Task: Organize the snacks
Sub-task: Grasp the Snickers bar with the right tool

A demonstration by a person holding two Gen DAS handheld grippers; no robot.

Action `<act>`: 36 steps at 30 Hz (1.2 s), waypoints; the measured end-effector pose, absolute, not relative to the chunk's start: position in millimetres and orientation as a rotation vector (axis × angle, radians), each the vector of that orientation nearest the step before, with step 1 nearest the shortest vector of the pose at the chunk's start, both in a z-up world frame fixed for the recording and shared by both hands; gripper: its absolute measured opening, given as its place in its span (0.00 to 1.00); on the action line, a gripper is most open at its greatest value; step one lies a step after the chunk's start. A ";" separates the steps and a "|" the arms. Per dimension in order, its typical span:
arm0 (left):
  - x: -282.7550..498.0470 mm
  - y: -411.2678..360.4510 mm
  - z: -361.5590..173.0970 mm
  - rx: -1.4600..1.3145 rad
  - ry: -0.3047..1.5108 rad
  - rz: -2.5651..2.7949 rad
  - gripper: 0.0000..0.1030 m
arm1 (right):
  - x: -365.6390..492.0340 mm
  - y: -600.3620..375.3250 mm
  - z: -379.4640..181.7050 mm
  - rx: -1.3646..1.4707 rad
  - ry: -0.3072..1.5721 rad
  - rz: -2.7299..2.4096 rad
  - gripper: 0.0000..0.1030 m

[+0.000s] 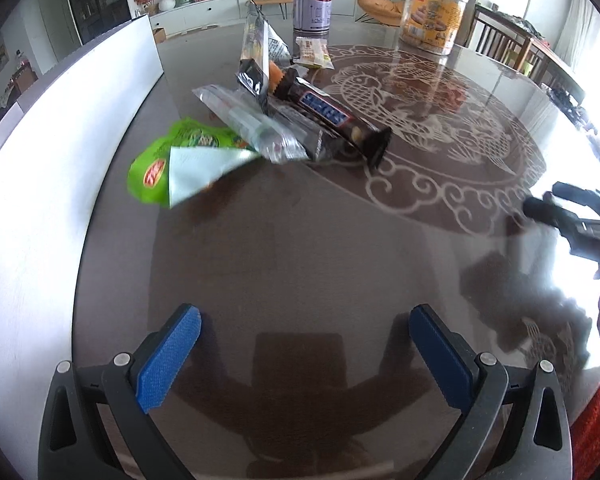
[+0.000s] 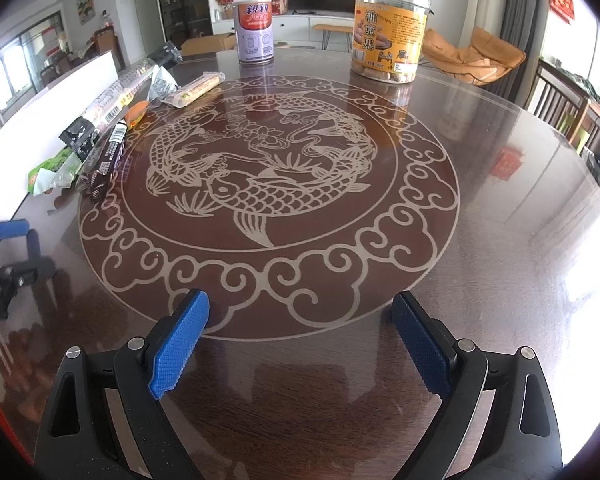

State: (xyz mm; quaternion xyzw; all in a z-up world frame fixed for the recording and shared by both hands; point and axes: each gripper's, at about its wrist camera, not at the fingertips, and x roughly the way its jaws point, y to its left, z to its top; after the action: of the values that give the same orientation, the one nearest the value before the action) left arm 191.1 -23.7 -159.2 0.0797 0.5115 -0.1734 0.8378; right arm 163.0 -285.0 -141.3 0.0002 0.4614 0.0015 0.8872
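- On the dark glossy tabletop (image 1: 300, 240), seen from the left wrist, the left tool (image 1: 306, 320) hangs with its blue pads spread wide and nothing between them.
- Ahead lies a loose heap of snacks — a green packet (image 1: 160, 160) nearest, a clear-wrapped pack (image 1: 252, 124) partly over it, a dark chocolate bar (image 1: 332, 116) beside that.
- Farther back stand a purple-labelled can (image 1: 313, 2) and a clear biscuit jar (image 1: 434, 20), well apart from the heap.
- A white board (image 1: 60, 128) runs along the left edge.
- From the right wrist, the right tool (image 2: 300, 316) is also wide open and empty, over the carved fish medallion (image 2: 268, 184).
- The snack heap sits at the medallion's left rim; the can (image 2: 255, 30) and jar (image 2: 390, 32) stand at the far side.
- The left tool (image 2: 18, 236) shows at the left edge.
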 end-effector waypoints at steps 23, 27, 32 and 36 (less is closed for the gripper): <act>132.9 4.5 -161.2 0.163 1.010 -0.312 1.00 | 309.2 -142.2 -124.7 0.094 1.090 0.388 0.17; 133.2 3.5 -162.0 0.163 1.017 -0.308 1.00 | 285.3 -161.4 -118.5 0.053 1.105 0.355 0.17; 137.2 2.9 -161.0 0.162 1.026 -0.304 1.00 | 241.0 -218.2 -121.7 0.068 1.102 0.257 0.17; 146.1 -0.6 -143.9 0.104 1.004 -0.361 0.99 | 206.9 -262.5 -120.0 0.096 1.061 0.162 0.18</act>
State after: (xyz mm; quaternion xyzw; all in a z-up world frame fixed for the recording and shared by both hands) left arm 146.1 -0.6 -143.9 0.0493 0.4783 -0.1719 0.8598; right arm 206.9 -262.5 -120.0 0.0457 0.5053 0.0770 0.8583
